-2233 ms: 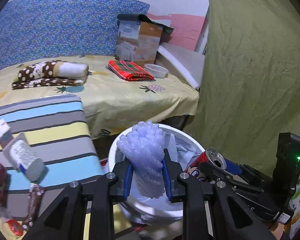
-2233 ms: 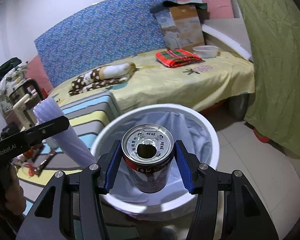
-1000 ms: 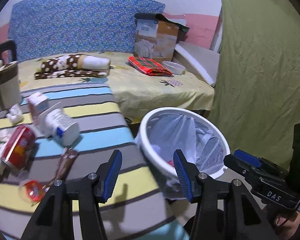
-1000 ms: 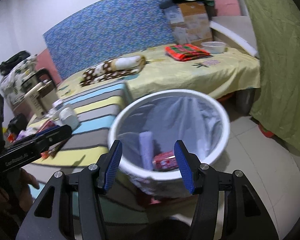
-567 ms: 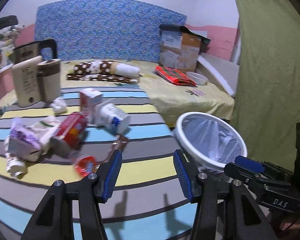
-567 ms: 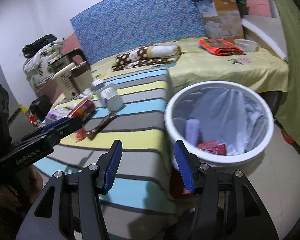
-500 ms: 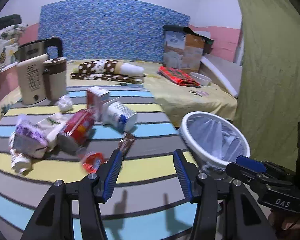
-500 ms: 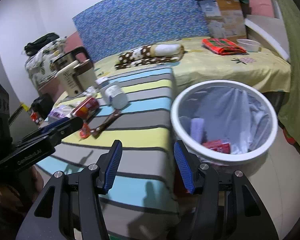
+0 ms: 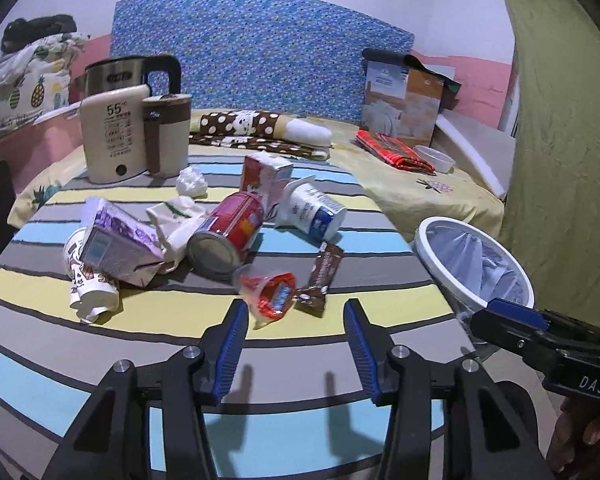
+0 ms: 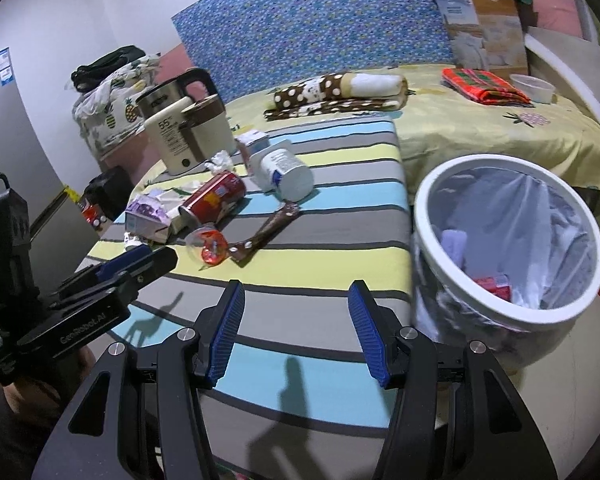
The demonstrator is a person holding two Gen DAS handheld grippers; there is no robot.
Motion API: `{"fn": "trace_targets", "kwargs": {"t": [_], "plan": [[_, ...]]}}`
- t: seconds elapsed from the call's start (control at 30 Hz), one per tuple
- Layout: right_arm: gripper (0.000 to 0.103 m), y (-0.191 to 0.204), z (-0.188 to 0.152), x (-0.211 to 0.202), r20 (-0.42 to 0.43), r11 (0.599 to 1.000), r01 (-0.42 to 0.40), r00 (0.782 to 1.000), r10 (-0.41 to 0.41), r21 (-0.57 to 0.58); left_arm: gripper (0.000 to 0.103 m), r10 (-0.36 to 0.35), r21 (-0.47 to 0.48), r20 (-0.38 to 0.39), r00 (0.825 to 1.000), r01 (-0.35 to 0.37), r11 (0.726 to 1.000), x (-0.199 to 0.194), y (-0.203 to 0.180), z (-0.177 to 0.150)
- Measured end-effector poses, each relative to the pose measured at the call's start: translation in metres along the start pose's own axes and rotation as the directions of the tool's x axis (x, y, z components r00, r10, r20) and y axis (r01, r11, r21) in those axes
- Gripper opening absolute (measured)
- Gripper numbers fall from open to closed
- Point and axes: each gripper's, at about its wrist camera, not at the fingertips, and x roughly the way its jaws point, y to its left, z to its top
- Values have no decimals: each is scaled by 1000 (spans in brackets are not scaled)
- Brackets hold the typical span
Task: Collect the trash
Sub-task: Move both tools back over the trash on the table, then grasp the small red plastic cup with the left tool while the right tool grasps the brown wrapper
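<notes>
Trash lies in a heap on the striped table (image 9: 140, 336): a red can (image 9: 228, 236) on its side, a clear jelly cup with a red lid (image 9: 268, 290), a brown snack wrapper (image 9: 320, 278), a white yogurt cup (image 9: 314, 216), a purple carton (image 9: 116, 244) and a red-and-white carton (image 9: 266, 178). My left gripper (image 9: 294, 340) hovers just short of the jelly cup, its jaws closing with nothing between them. My right gripper (image 10: 296, 328) stands open and empty over the table's near edge, left of the white bin (image 10: 424, 204), which holds a red can (image 10: 494, 282).
A cream kettle (image 9: 114, 140) and a brown-banded cup (image 9: 166, 134) stand at the table's back left. Behind the table a yellow bed (image 9: 420, 188) carries folded cloths, a cardboard box (image 9: 402, 104) and a small bowl. A green curtain (image 9: 564, 120) hangs right of the bin.
Both grippers let their loads go into the bin, then swung left from it toward the table. The trash heap now fills the left wrist view and the bin sits at the right.
</notes>
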Motion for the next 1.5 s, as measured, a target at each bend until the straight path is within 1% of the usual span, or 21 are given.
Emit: {"fn": "trace_targets", "kwargs": {"t": [0.03,0.13,0.3,0.37,0.4,0.43,0.57,0.73,0.8,1.1,1.23,1.33,1.47,1.5], "plan": [[56,2,0,2,-4,1000,-4,1000,4,-3,46,6,-3,-3,1000,-6,1000,2,4,0],[56,4,1,7,-15,1000,-10,1000,10,-6,46,22,-5,-12,1000,-22,1000,9,9,1],[56,3,1,12,-29,1000,-9,1000,9,1,46,17,-15,-24,1000,-17,1000,27,12,7],[56,2,2,13,-33,1000,-5,999,5,4,38,14,-27,-41,999,-15,1000,37,12,8],[56,2,2,13,-34,1000,-5,999,5,3,31,21,-26,-52,998,-22,999,42,13,8],[56,1,3,13,-34,1000,-3,999,3,3,28,28,-23,-58,998,-29,999,47,13,8],[56,0,5,19,-41,1000,-1,999,1,5,23,41,-26,-79,996,-43,999,59,16,6],[56,1,11,30,-52,1000,-13,999,13,7,8,33,-47,-109,993,-38,998,67,22,7],[56,2,15,36,-57,1000,-26,998,26,10,5,25,-52,-112,993,-31,998,67,23,6],[55,14,25,64,-89,999,-37,995,37,3,5,32,-63,-86,996,-37,997,51,33,2],[52,21,28,80,-115,999,-34,993,33,-1,5,40,-71,-72,997,-45,996,41,40,1],[49,25,28,91,-136,1000,-19,990,19,-3,5,46,-75,-64,997,-51,996,36,46,1],[45,30,27,101,-158,999,26,987,-29,-25,5,45,-79,-57,997,-50,996,33,52,1],[41,30,27,102,-156,998,45,987,-50,-37,5,42,-79,-56,998,-47,996,33,53,1]]}}
